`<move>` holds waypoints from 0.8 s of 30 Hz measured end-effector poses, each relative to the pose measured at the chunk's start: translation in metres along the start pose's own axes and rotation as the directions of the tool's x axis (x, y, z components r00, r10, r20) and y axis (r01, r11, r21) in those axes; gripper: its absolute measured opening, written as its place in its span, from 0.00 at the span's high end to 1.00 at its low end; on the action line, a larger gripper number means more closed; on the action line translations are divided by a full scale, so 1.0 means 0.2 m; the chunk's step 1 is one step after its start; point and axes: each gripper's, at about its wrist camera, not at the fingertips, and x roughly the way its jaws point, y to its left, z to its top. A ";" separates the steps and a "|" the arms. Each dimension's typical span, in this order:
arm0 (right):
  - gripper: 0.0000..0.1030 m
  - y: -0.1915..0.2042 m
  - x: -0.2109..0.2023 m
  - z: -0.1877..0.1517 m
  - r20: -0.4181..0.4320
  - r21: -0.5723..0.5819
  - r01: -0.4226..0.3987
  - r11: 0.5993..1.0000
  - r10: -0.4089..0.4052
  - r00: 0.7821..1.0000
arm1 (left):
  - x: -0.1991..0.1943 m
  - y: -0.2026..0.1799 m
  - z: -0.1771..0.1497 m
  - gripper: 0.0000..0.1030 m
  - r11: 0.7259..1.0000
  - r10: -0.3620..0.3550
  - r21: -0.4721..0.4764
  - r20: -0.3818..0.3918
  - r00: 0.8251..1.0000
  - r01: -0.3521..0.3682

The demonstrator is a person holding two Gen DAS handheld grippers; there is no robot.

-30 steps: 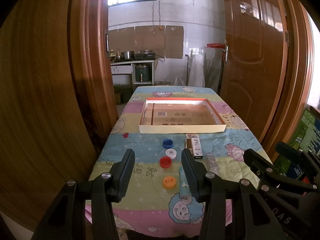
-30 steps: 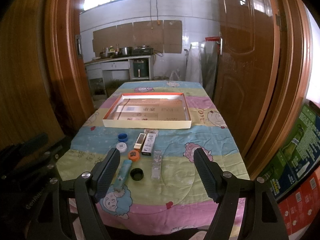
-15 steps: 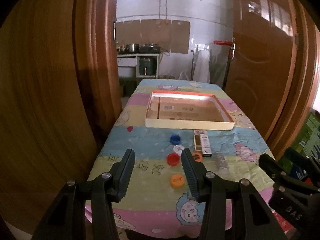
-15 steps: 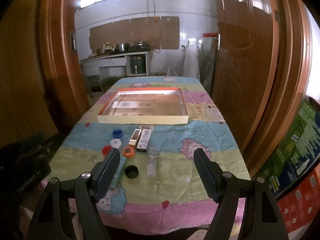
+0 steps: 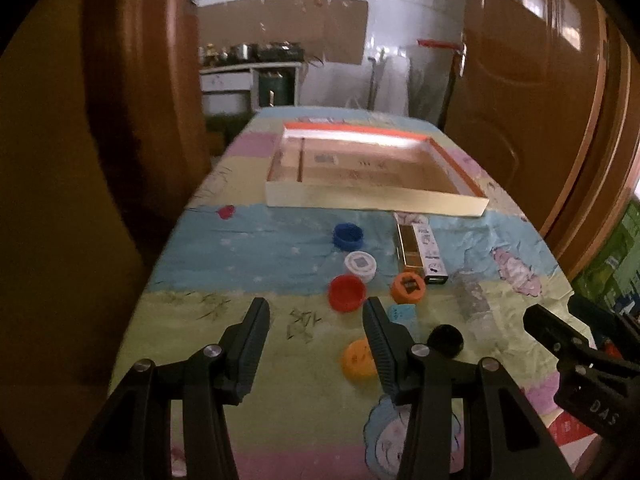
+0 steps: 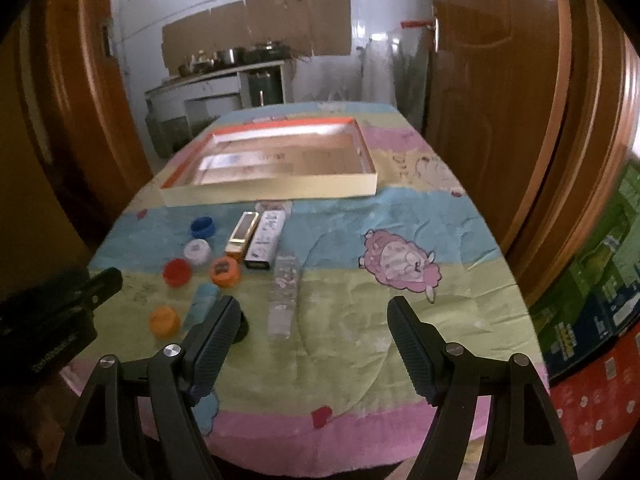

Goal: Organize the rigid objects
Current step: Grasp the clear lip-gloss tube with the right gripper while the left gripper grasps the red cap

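Black left tongs [image 5: 316, 320] tilt downward, apparently empty.

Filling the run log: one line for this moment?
left gripper: open, empty | right gripper: open, empty | shallow cardboard tray: empty | red bottle cap: on table

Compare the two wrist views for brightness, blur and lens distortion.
Left wrist view: darker, motion-smeared, worst along the shallow box. Right wrist view: brighter, softly blurred, with glare on the wooden door. Both views: fisheye bends the door frames, and the corners go black.

Both claws [image 5: 316, 320] lower, nearer table [image 5: 240, 248].
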 end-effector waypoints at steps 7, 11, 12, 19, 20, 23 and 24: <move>0.25 -0.01 0.18 0.04 -0.057 0.013 -0.028 1.000 0.029 0.998 | 0.22 -0.03 0.02 0.52 0.997 -0.070 0.011 -0.098 0.993 0.071; 0.25 -0.02 0.26 0.06 -0.080 0.030 -0.048 0.998 0.050 0.995 | 0.27 -0.05 0.03 0.52 0.996 -0.080 0.037 -0.123 0.989 0.085; 0.25 -0.02 0.28 0.07 -0.088 0.036 -0.057 0.998 0.060 0.994 | 0.28 -0.06 0.03 0.52 0.995 -0.081 0.043 -0.130 0.988 0.088; 0.25 -0.01 0.36 0.08 -0.123 0.044 -0.080 0.996 0.085 0.989 | 0.37 -0.06 0.04 0.52 0.995 -0.061 0.065 -0.148 0.987 0.072; 0.25 0.00 0.37 0.09 -0.125 0.040 -0.080 0.996 0.084 0.989 | 0.37 -0.06 0.04 0.52 0.995 -0.060 0.069 -0.146 0.987 0.071; 0.25 0.01 0.41 0.09 -0.140 0.034 -0.074 0.997 0.078 0.987 | 0.38 -0.07 0.04 0.55 0.995 -0.055 0.080 -0.135 0.989 0.066; 0.25 0.02 0.42 0.09 -0.151 0.032 -0.073 0.997 0.077 0.986 | 0.38 -0.07 0.04 0.57 0.994 -0.044 0.094 -0.130 0.991 0.056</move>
